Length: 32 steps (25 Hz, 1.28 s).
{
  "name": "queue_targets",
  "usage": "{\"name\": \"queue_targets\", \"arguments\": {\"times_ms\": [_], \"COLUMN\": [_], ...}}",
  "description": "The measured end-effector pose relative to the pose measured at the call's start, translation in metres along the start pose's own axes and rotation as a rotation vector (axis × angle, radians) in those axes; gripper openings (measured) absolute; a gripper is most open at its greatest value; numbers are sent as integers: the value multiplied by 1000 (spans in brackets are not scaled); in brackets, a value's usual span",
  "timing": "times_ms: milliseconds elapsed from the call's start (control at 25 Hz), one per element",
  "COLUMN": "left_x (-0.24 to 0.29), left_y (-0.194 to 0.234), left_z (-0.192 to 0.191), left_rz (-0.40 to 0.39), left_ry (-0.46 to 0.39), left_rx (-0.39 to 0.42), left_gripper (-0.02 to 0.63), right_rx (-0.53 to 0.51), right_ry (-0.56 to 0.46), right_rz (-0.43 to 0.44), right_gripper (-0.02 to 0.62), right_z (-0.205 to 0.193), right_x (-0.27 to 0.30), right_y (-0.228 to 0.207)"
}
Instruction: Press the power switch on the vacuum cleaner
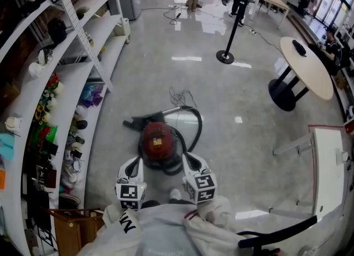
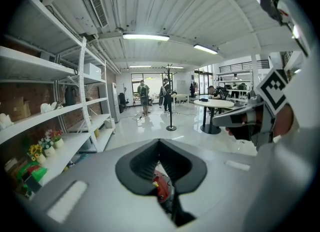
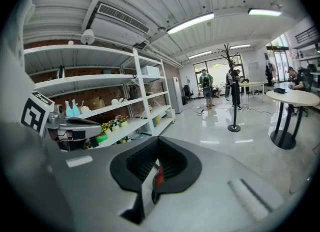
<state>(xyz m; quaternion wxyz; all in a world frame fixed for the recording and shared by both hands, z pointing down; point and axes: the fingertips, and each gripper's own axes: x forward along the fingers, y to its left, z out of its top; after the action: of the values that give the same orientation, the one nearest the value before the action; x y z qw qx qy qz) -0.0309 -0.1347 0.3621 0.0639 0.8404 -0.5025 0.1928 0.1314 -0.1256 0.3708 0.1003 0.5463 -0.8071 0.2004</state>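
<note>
**Q:** Where is the vacuum (image 1: 159, 141) located?

**A:** It is stood on the floor (image 1: 232, 155), directly below and ahead of the operator, near the shelves (image 1: 83, 78). Its hose (image 1: 197, 123) is looped round the far side, so the near top face is free for access.

**Q:** What state are the tongs found in?

**A:** The left tongs (image 1: 134, 166) are closed and nothing is held. In the left gripper view the jaws are seen pressed together, with only a sliver of the red body visible through the recess behind them. The right tongs (image 1: 189, 162) are likewise closed and empty.

**Q:** Why are they held closed?

**A:** A switch is pressed, not gripped. Closed jaws presumably form one blunt, stiff tip, which is better suited to pushing a button than two spread ones.

**Q:** Why are both placed at the housing?

**A:** One pair is held at each near flank of the vacuum, with the tips pointed forward and down. Contact cannot be confirmed from above. It is judged that either pair may be used for the press and the other to steady the body, since a canister on a smooth floor could slide when pushed.

**Q:** Is the switch located?

**A:** It cannot be made out on the red top. The press is judged not yet done.
</note>
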Motion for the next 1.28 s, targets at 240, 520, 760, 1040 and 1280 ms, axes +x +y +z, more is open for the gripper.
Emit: {"name": "queue_targets", "arguments": {"times_ms": [240, 520, 760, 1040, 1280], "left_x": [3, -4, 6, 32, 62], "left_y": [2, 7, 21, 36, 41], "left_z": [-8, -28, -39, -74, -106], "left_rz": [13, 27, 17, -12, -42], "left_ry": [28, 82, 93, 126, 143], "left_rx": [3, -36, -48, -84, -109], "left_gripper": [0, 0, 0, 0, 0], "right_rx": [18, 26, 33, 31, 33], "right_ry": [9, 85, 117, 172, 185], "right_rz": [-1, 9, -4, -24, -40], "right_gripper": [0, 0, 0, 0, 0], "right_z": [-5, -25, -29, -60, -83], "right_x": [5, 10, 28, 61, 89], "right_y": [-9, -4, -3, -8, -14]}}
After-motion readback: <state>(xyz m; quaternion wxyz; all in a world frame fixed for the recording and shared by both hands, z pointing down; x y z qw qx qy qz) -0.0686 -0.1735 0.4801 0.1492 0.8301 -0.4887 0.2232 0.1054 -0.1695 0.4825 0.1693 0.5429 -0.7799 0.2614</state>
